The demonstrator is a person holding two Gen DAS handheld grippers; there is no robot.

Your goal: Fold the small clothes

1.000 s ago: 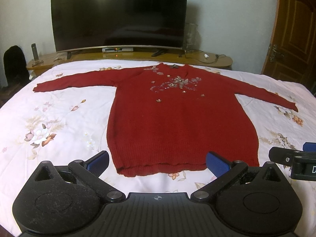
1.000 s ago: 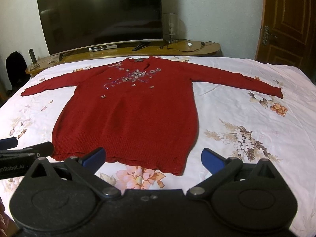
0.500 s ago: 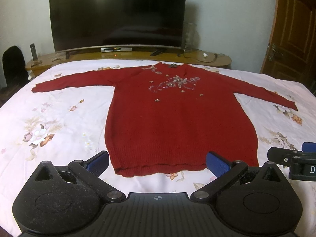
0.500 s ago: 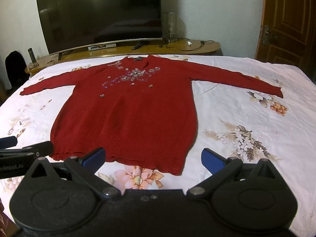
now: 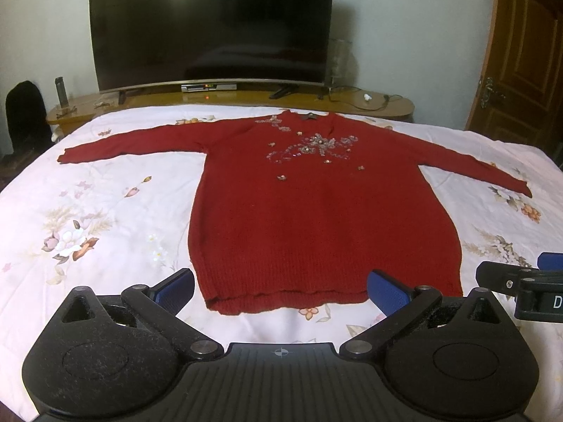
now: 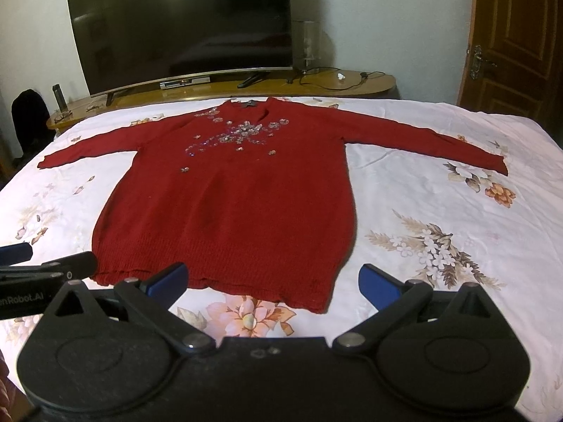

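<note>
A red knit sweater (image 5: 316, 218) with beaded flowers on the chest lies flat, front up, on the bed, both sleeves spread out sideways. It also shows in the right wrist view (image 6: 232, 211). My left gripper (image 5: 281, 290) is open and empty, just short of the sweater's hem. My right gripper (image 6: 272, 279) is open and empty, above the hem's right part. The right gripper also shows at the right edge of the left wrist view (image 5: 520, 277), and the left gripper at the left edge of the right wrist view (image 6: 45, 269).
The bed has a white floral sheet (image 5: 88, 211). Behind it stand a wooden TV bench (image 5: 369, 105) and a large dark TV (image 5: 211, 28). A brown door (image 5: 524, 52) is at the right. A dark chair (image 5: 24, 112) is at the far left.
Both grippers have crept slightly forward toward the hem. The sweater has not moved and both grippers stay open.
</note>
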